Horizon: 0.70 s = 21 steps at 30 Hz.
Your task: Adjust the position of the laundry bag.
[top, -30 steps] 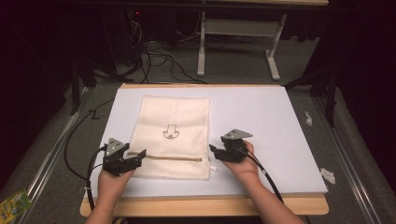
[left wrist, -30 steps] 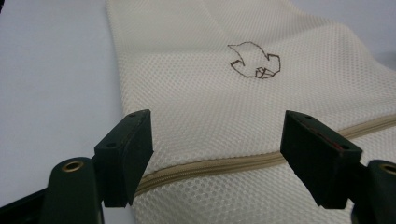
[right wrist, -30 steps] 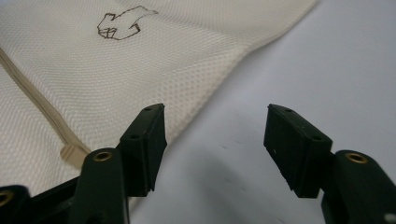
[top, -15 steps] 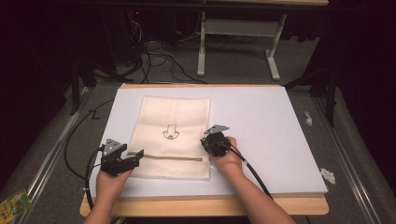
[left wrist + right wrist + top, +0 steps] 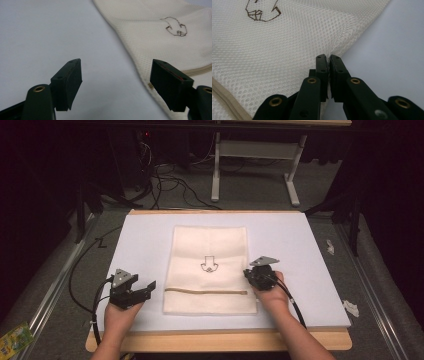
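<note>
Cream mesh bag [image 5: 210, 270], flat, tan zip, brown print

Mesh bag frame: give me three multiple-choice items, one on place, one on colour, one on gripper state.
1. Where does the mesh bag lie?
A. on the white mat
B. on the floor
C. draped over a chair

2. What colour is the zipper band across the bag?
A. red
B. tan
C. blue

3. How does the right hand-held gripper stand?
A. wide open above the bag
B. shut on the mesh bag's edge
C. shut on a cable

Answers:
1 A, the high view shows the bag flat on the white mat.
2 B, the band runs tan across the cream mesh.
3 B, the right gripper view shows its jaws pressed together with the bag's edge pinched between them; the left hand-held gripper stands open beside the bag.
</note>
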Available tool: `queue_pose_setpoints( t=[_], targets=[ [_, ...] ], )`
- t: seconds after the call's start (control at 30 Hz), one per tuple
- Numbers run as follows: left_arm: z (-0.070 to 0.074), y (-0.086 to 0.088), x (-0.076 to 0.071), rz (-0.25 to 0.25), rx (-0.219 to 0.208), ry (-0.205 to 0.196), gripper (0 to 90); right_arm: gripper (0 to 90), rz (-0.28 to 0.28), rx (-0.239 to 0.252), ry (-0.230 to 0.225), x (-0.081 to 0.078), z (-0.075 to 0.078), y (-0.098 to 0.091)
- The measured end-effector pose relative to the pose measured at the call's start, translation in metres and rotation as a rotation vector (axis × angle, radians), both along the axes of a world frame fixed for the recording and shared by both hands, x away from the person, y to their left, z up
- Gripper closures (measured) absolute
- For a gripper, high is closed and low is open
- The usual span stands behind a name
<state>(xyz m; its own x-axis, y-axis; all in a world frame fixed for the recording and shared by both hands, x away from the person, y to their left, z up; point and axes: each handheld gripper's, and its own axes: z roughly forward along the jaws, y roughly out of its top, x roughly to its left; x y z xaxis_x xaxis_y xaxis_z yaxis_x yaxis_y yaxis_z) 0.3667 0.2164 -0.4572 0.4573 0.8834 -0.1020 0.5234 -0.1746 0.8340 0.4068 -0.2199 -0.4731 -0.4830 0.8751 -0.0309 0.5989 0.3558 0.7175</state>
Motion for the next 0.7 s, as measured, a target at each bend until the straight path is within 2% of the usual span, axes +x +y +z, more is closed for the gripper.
queue_pose_setpoints(
  t=[0.03,0.07,0.27,0.37,0.57,0.67,0.7],
  targets=[
    [0.0,-0.001,0.0,-0.006,0.004,0.001,26.1,87.3,-0.022,0.005,0.003,-0.004,-0.001,-0.018],
    [0.0,-0.001,0.0,-0.006,0.004,0.001,26.1,87.3,-0.022,0.005,0.003,-0.004,-0.001,-0.018],
    [-0.001,-0.007,-0.001,-0.017,0.012,0.0,26.4,87.1,-0.088,0.002,0.011,-0.015,0.001,-0.064],
    [-0.001,-0.01,-0.002,-0.023,0.014,-0.004,26.4,86.7,-0.112,-0.007,0.015,-0.019,0.003,-0.081],
    [-0.001,-0.015,-0.003,-0.033,0.024,-0.01,27.2,77.0,-0.11,0.018,0.024,-0.023,0.0,-0.092],
    [-0.001,-0.016,-0.004,-0.038,0.028,-0.013,27.1,67.6,-0.123,0.048,-0.001,-0.027,0.007,-0.095],
    [-0.001,-0.015,-0.004,-0.039,0.03,-0.017,27.1,62.4,-0.122,0.08,-0.022,-0.032,0.014,-0.098]
  ],
)
